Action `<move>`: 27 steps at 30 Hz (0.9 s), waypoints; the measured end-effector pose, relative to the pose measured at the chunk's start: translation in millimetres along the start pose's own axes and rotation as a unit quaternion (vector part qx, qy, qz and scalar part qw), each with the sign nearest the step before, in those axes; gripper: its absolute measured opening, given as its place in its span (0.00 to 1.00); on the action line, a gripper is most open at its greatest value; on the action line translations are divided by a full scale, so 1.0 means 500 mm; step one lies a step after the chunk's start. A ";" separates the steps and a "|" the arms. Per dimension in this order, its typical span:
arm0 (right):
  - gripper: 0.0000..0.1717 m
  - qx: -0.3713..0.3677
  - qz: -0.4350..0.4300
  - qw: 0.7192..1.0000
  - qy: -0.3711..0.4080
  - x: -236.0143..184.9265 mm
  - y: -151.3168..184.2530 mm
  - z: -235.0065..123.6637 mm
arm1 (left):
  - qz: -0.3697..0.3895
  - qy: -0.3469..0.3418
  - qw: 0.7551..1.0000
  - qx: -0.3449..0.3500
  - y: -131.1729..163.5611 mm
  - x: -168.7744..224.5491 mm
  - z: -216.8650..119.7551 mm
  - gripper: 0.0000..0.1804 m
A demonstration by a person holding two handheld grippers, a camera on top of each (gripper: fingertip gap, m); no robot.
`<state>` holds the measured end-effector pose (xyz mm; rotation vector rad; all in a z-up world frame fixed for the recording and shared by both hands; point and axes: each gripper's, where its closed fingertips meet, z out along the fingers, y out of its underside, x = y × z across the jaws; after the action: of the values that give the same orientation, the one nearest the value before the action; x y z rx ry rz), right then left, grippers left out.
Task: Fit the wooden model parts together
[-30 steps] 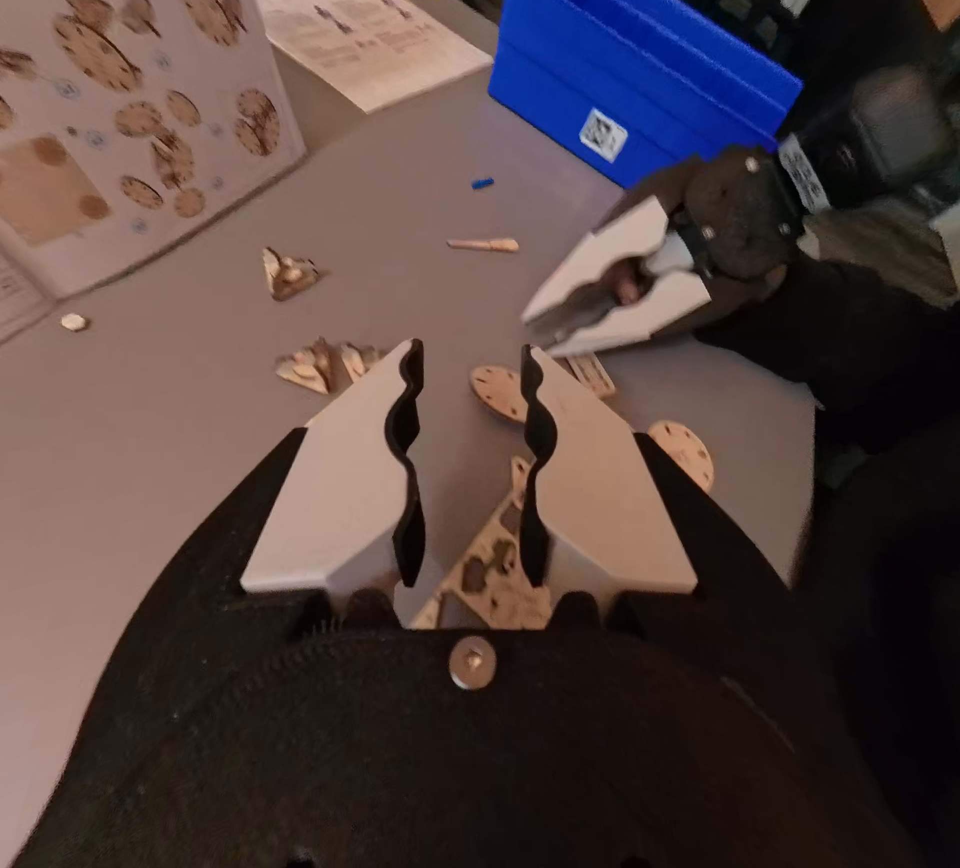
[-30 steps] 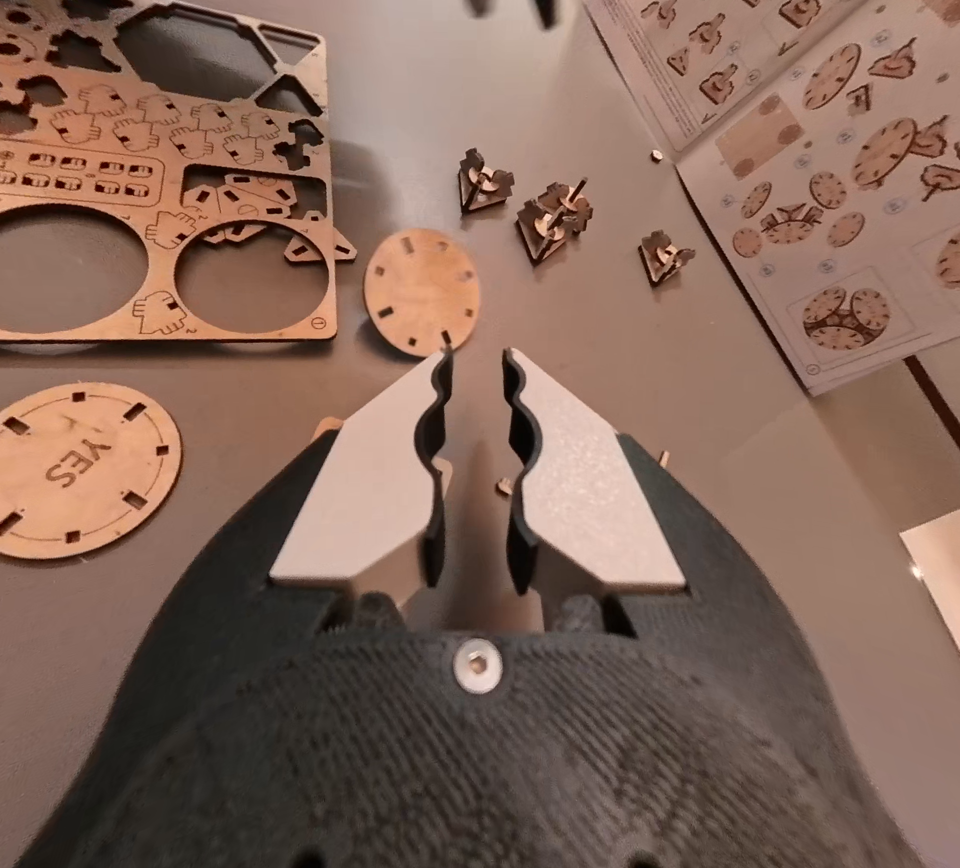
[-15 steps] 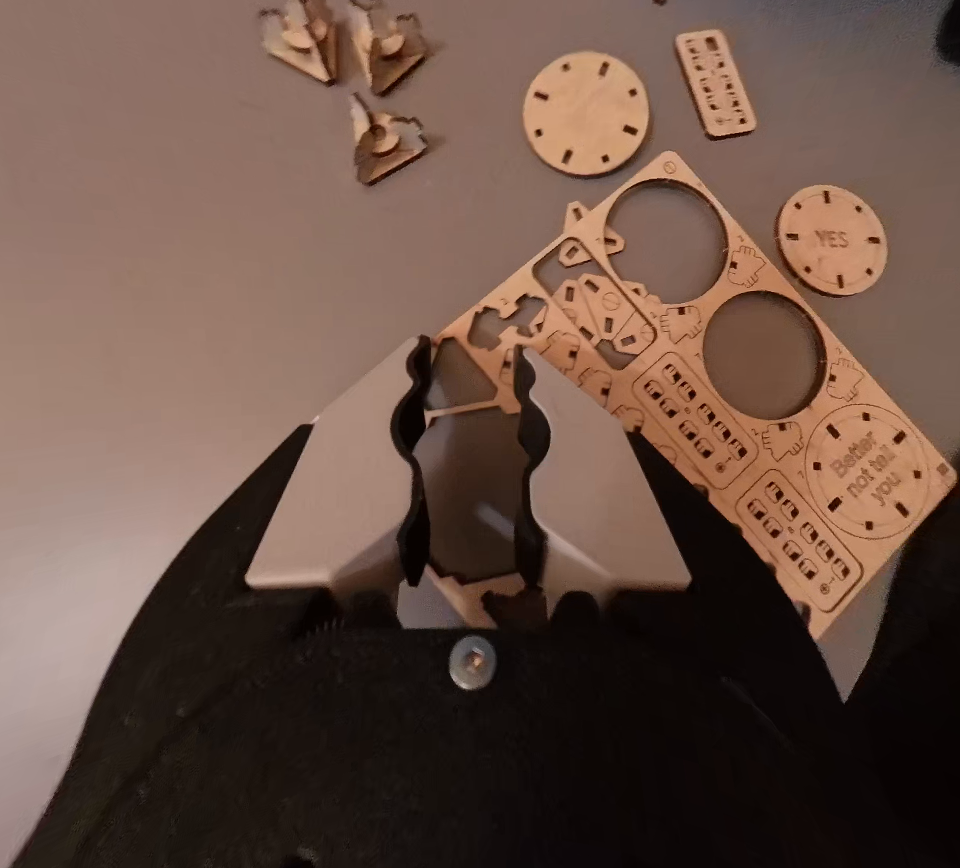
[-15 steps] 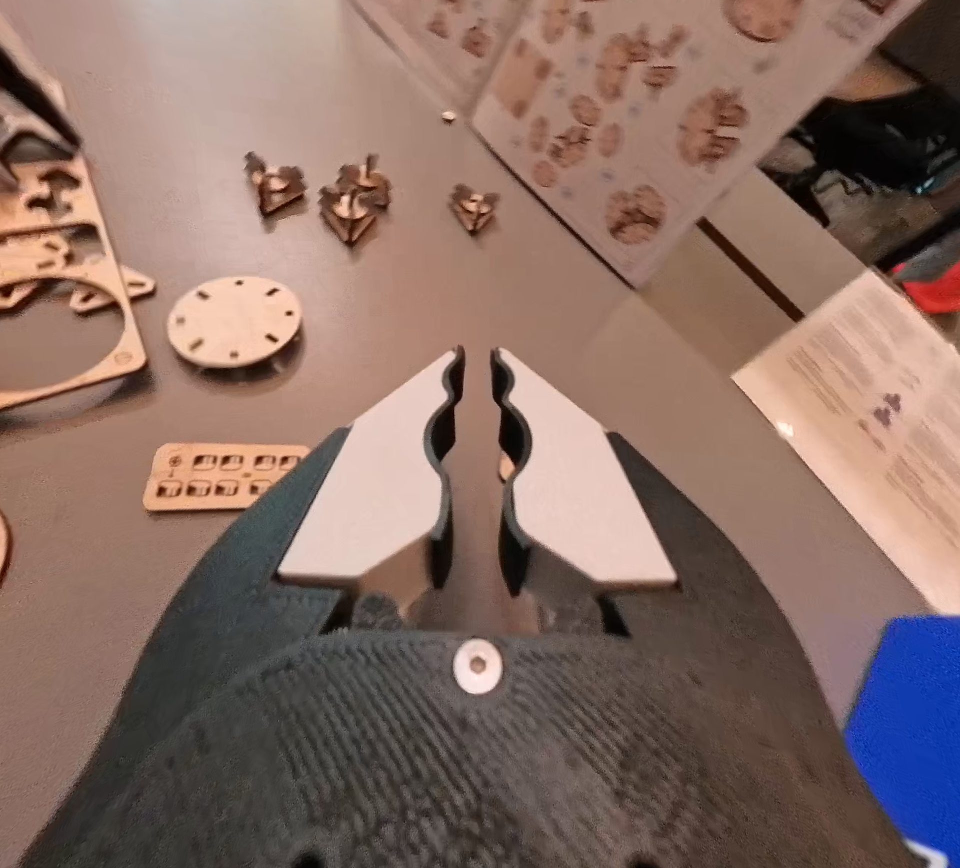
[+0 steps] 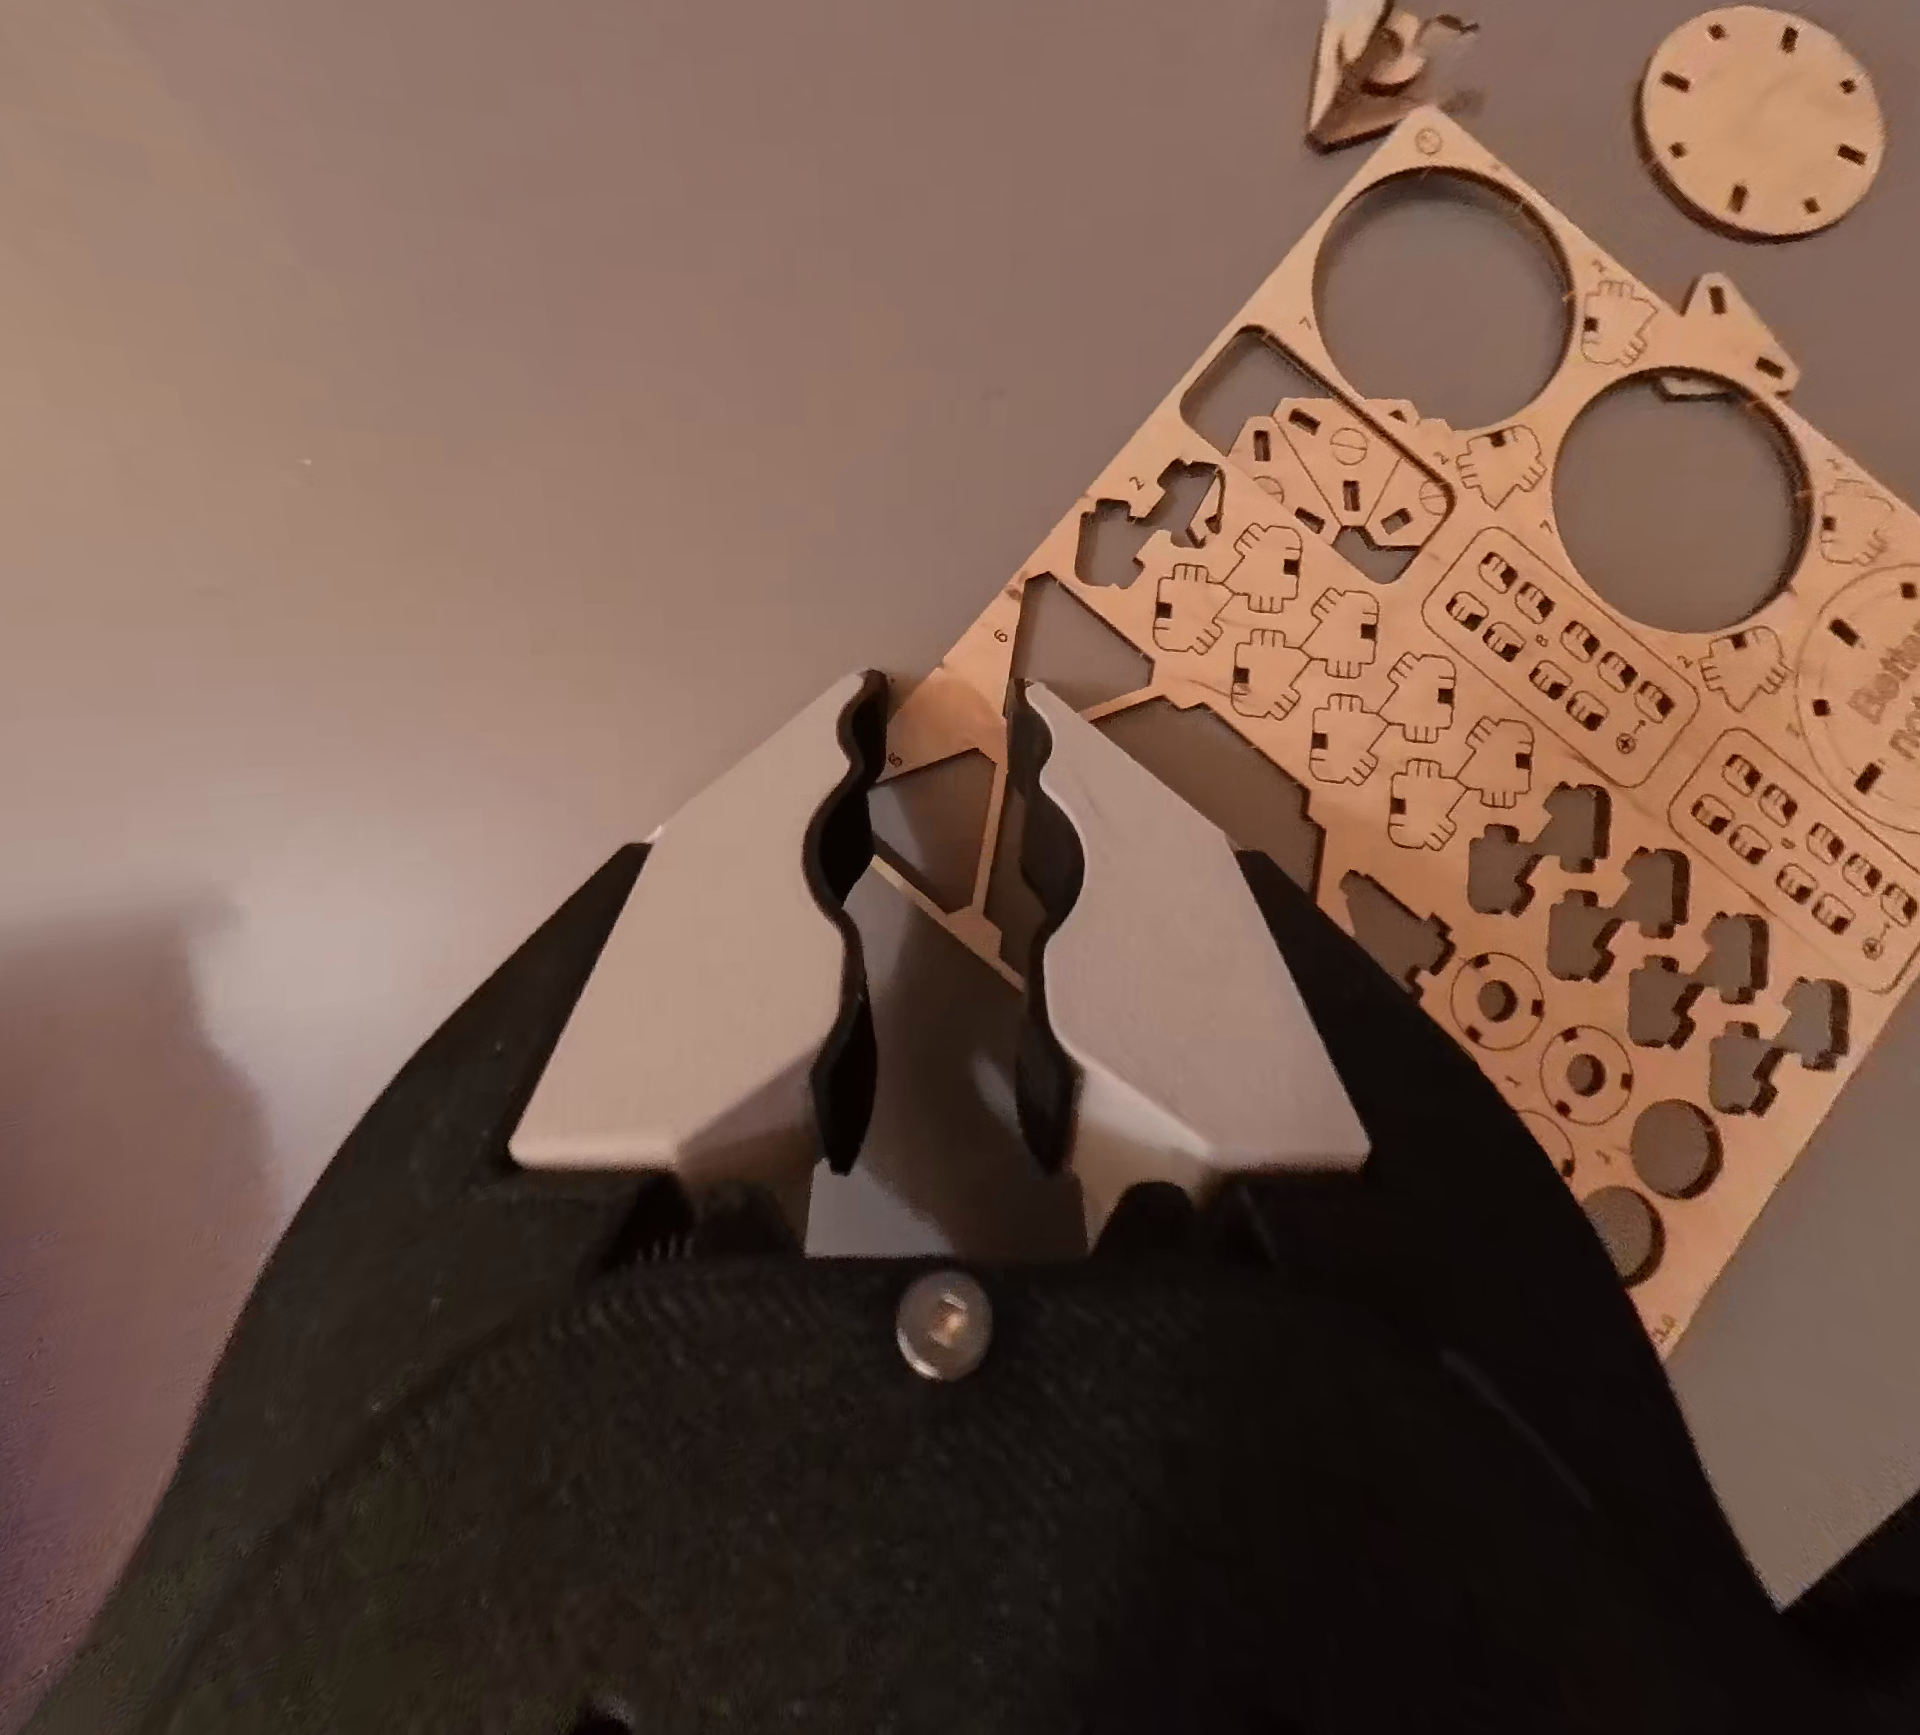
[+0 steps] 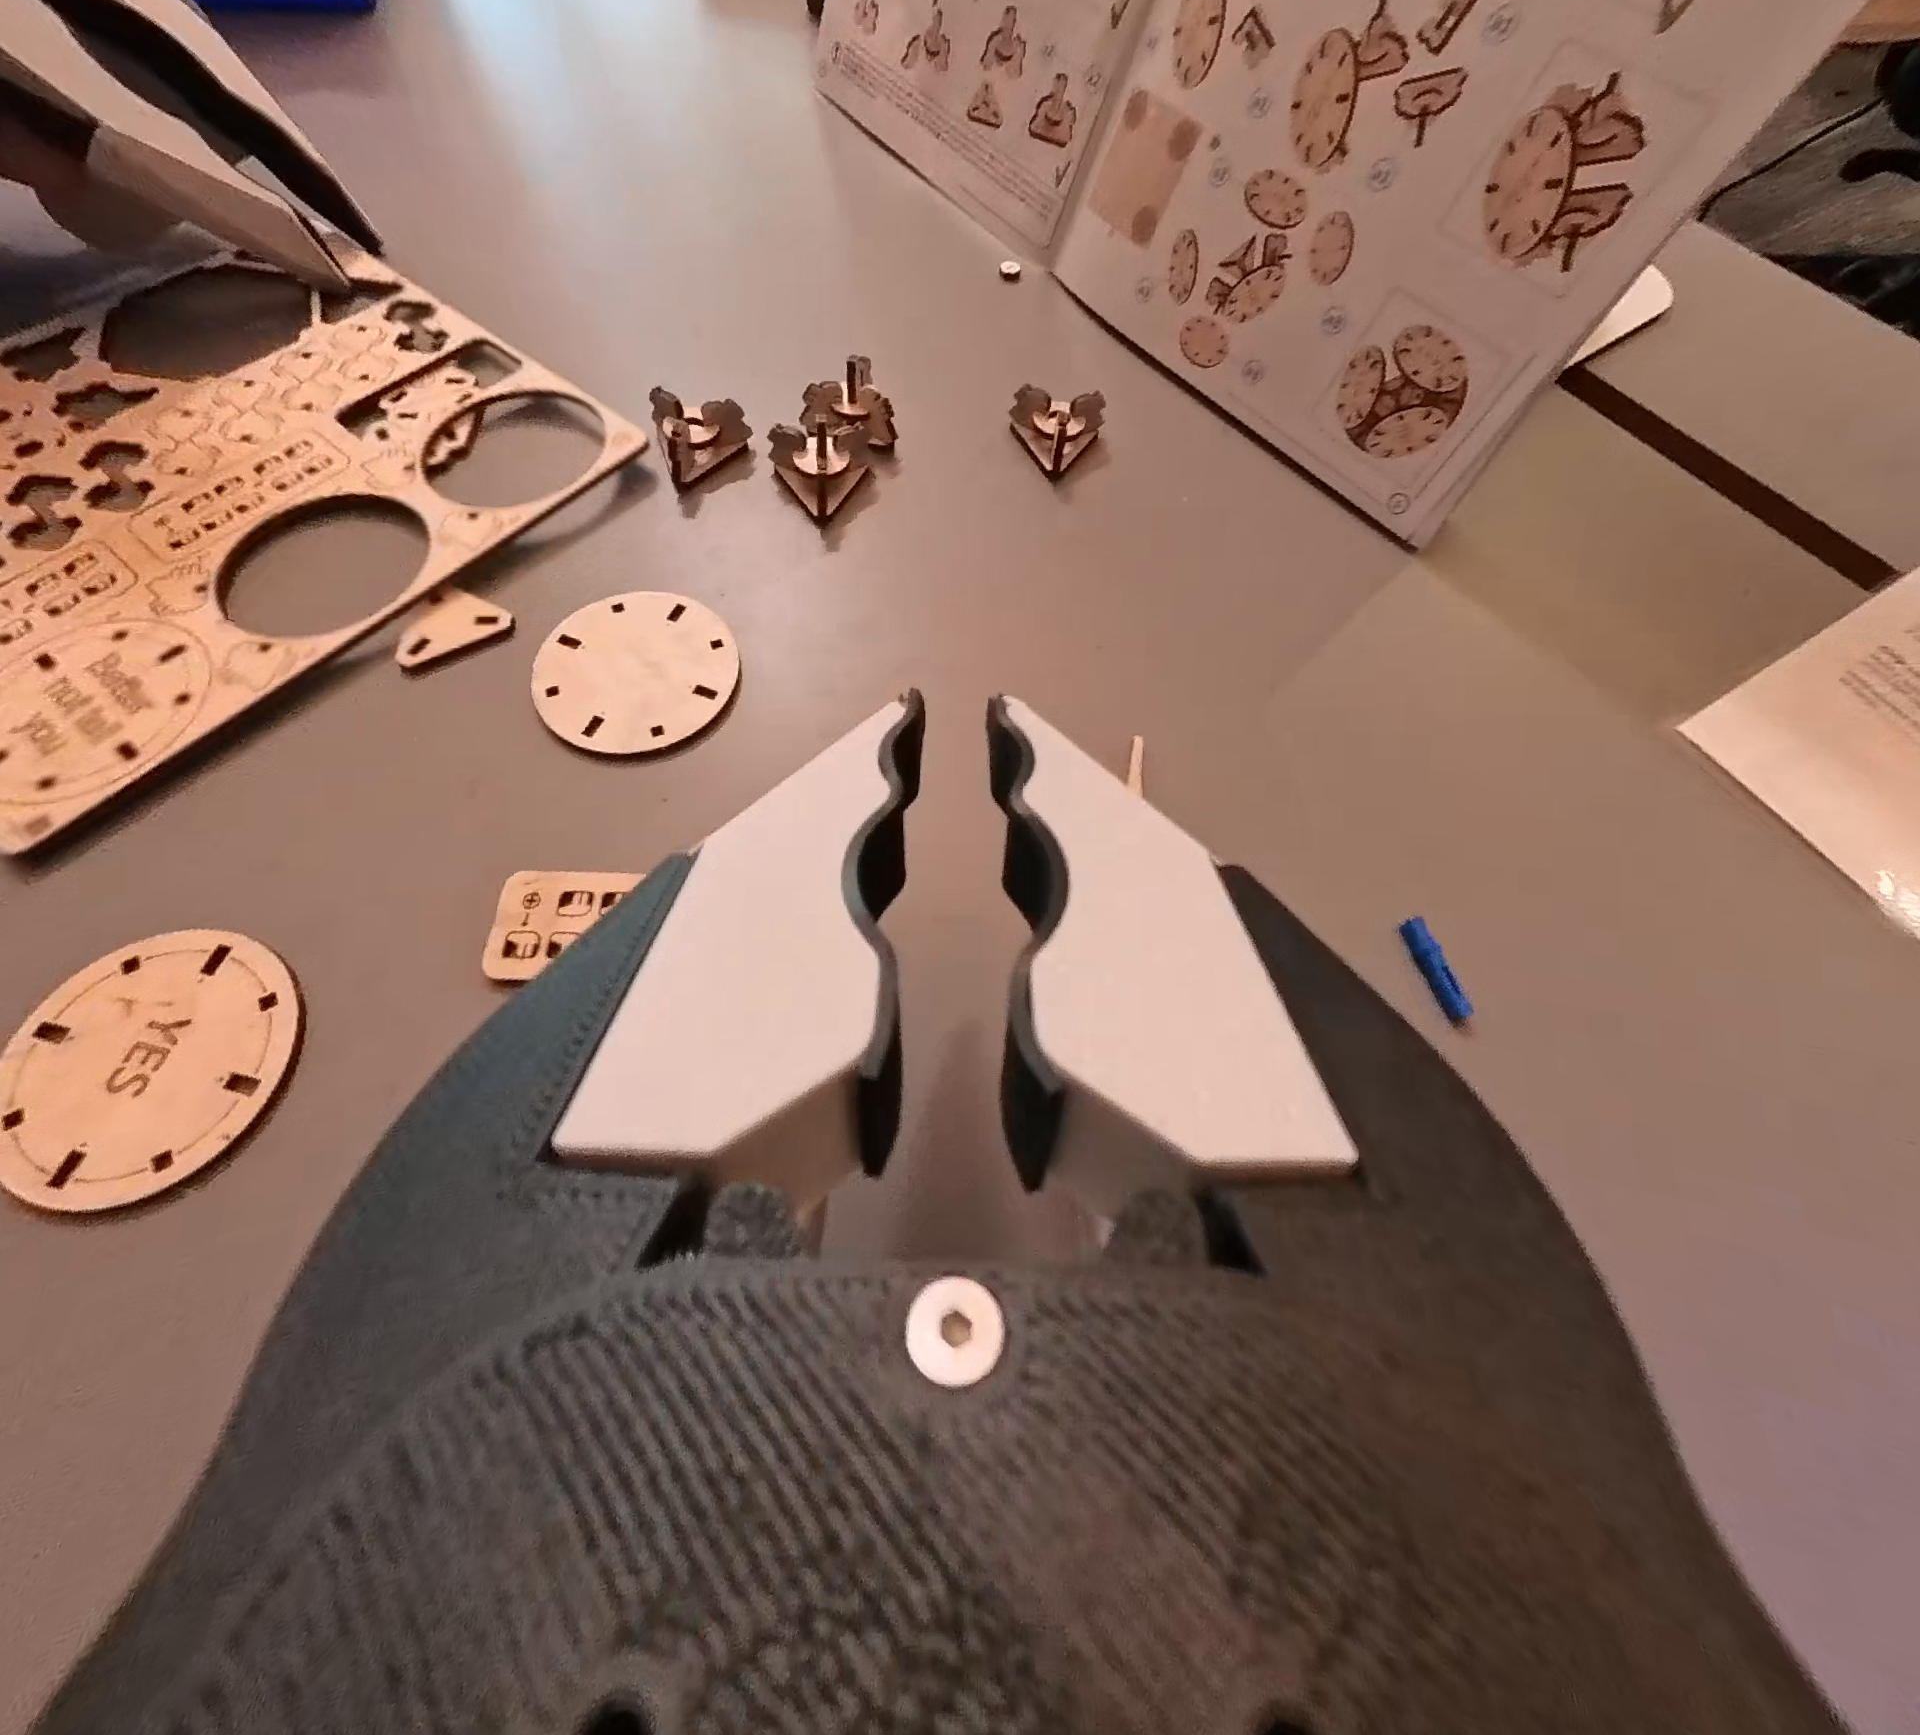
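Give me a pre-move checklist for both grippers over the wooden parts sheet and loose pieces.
1. Left gripper jaws straddle the edge of the wooden parts sheet: ok.
2. Left pads pressing the sheet: cannot tell.
3. Right gripper empty, jaws slightly apart: ok.
4. Plain slotted disc lies free beside the right gripper: ok.
5. Four small assembled pieces stand clear of both grippers: ok.
6. Thin wooden stick close beside the right gripper: not ok.
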<state>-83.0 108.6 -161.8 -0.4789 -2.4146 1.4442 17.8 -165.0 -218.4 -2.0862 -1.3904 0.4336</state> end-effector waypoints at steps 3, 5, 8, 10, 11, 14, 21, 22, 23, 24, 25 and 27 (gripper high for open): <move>0.06 -0.010 0.003 1.000 0.011 0.005 0.009 0.007 | -0.028 0.004 1.000 0.009 0.001 -0.025 -0.004 0.11; 0.06 -0.018 0.006 1.000 0.007 0.002 0.016 0.013 | -0.038 -0.013 0.999 0.010 0.001 -0.052 -0.005 0.11; 0.07 -0.028 0.003 1.000 0.008 0.003 0.023 0.015 | -0.039 -0.046 0.998 0.001 0.001 -0.087 -0.007 0.12; 0.07 -0.019 0.003 1.000 0.010 0.007 0.016 0.009 | -0.039 -0.030 0.999 0.004 -0.007 -0.079 -0.006 0.12; 0.07 -0.012 0.007 1.000 0.010 0.009 0.011 0.005 | -0.041 -0.015 0.999 0.013 -0.016 -0.069 -0.006 0.12; 0.08 0.002 0.022 1.000 0.006 0.013 0.001 -0.004 | -0.043 0.050 0.995 0.073 -0.063 -0.018 -0.016 0.13; 0.08 -0.013 0.016 1.000 0.002 0.005 0.010 0.004 | 0.019 0.092 0.994 0.058 -0.087 0.069 0.020 0.15; 0.08 -0.016 0.015 1.000 0.000 0.003 0.012 0.005 | 0.025 0.100 0.993 0.053 -0.090 0.078 0.027 0.15; 0.08 -0.018 0.015 1.000 -0.002 0.000 0.013 0.006 | 0.023 0.114 0.992 0.049 -0.093 0.087 0.034 0.16; 0.09 -0.019 0.015 1.000 -0.004 -0.002 0.012 0.007 | 0.013 0.129 0.991 0.044 -0.095 0.091 0.040 0.17; 0.09 -0.018 0.015 1.000 -0.005 -0.003 0.012 0.007 | 0.000 0.144 0.989 0.041 -0.099 0.094 0.046 0.18; 0.09 -0.016 0.014 1.000 -0.005 -0.005 0.010 0.006 | -0.014 0.151 0.988 0.032 -0.100 0.088 0.061 0.18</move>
<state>-81.4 107.1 -167.6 -0.5155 -2.4523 1.4250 -17.7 -101.9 -208.1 -1.9812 -1.2076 0.1396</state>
